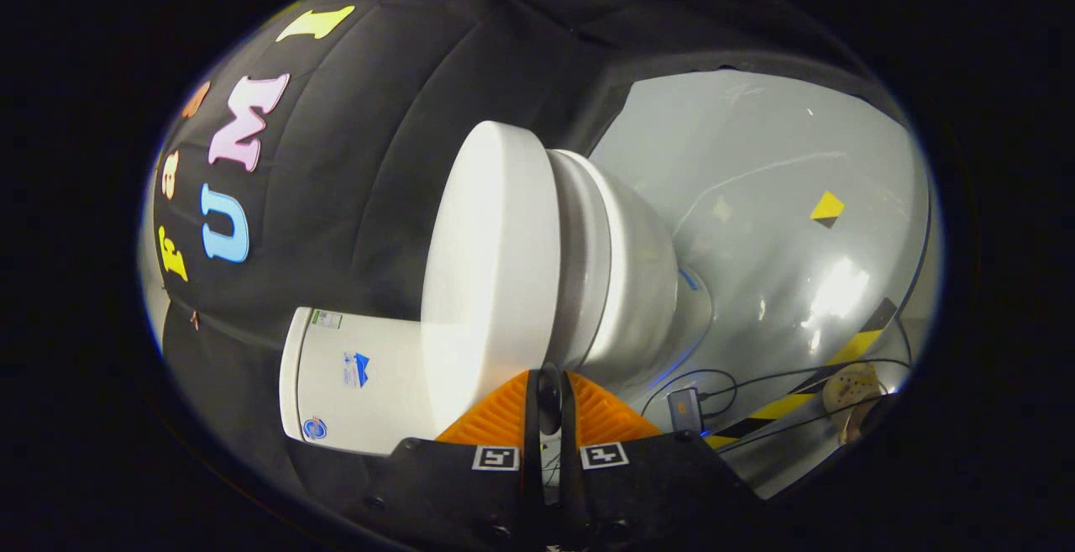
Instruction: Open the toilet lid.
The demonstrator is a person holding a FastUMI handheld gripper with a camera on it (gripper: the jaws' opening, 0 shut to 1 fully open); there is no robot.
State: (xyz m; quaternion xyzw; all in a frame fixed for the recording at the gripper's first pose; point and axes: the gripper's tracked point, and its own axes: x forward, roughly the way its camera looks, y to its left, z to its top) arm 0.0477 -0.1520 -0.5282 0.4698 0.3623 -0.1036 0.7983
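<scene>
Resting closed on the bowl [621, 275], the toilet lid [491, 266] is plain white, smooth and thick-edged, just ahead of the tool [550, 392], whose fingers are pressed nearly together with nothing between them. Beside the lid sits the white tank [353, 384]; the view is rolled sideways, with grey floor [756, 165] beyond the bowl.

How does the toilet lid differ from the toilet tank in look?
The toilet lid is a plain rounded slab; the toilet tank is boxier and carries stickers. The lid lies just ahead of the gripper, whose fingers are nearly together; the tank sits beyond the lid, against the booth wall. Both are white.
</scene>
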